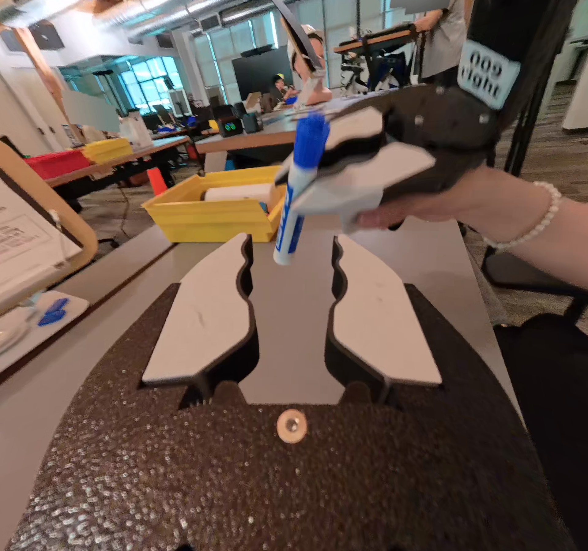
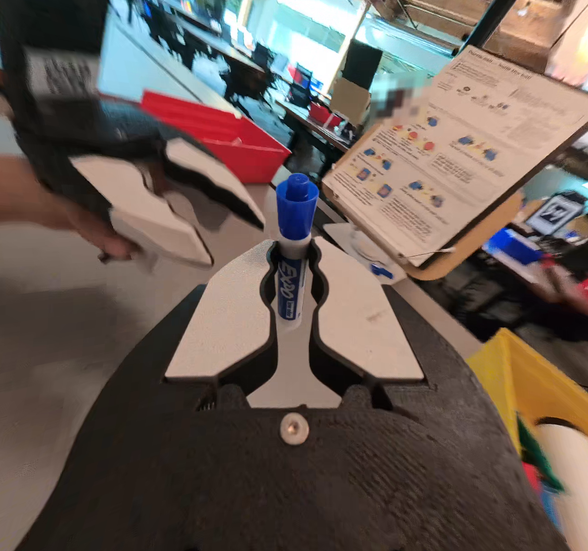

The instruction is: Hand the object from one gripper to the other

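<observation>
A blue-capped white dry-erase marker [image 2: 291, 281] stands upright between the fingers of my right gripper [image 2: 292, 246], which is shut on its body just below the cap. In the left wrist view the right gripper [image 1: 310, 160] comes in from the right and holds the marker [image 1: 291, 217] above the grey table. My left gripper [image 1: 292, 243] is open and empty. The marker's lower end hangs just ahead of the gap between its fingertips, not touching them. In the right wrist view the left gripper [image 2: 235, 244] shows blurred at the upper left, open, just left of the marker's cap.
A yellow bin [image 1: 210, 217] with a white roll stands on the table [image 1: 397, 249] behind the marker. A red bin [image 2: 229, 141] sits farther back. A clipboard stand with an instruction sheet [image 2: 445, 166] stands beside the grippers. A bare forearm with a bead bracelet [image 1: 525, 217] holds the right gripper. My left and right fingertips are right by each other.
</observation>
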`<action>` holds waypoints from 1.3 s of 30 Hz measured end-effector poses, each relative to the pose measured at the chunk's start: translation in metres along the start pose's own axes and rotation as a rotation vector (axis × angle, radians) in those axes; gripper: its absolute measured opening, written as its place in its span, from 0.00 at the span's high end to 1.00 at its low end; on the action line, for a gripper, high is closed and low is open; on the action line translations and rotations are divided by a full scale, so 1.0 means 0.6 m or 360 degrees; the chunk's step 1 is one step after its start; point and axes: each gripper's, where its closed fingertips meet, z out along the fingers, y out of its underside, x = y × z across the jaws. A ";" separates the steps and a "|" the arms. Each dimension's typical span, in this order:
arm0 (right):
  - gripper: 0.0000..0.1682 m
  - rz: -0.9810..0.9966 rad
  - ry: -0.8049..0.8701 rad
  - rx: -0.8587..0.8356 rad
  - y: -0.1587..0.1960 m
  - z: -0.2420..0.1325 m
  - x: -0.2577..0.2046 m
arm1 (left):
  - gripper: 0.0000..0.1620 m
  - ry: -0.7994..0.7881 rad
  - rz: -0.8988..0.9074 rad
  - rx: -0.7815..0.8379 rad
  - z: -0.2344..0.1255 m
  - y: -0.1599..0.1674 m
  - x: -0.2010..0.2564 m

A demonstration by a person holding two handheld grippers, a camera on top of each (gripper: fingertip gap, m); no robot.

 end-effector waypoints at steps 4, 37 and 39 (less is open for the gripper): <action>0.89 -0.0252 0.0001 -0.0124 0.017 0.016 -0.025 | 0.81 -0.0088 0.0048 0.0073 -0.006 -0.057 0.016; 0.92 -0.0365 -0.0022 0.0225 -0.008 0.022 -0.058 | 0.88 -0.0105 -0.0809 0.0505 -0.083 -0.110 -0.063; 1.00 -0.0490 0.0039 0.0164 -0.001 0.026 -0.058 | 0.88 -0.0163 -0.0837 0.0489 -0.079 -0.107 -0.064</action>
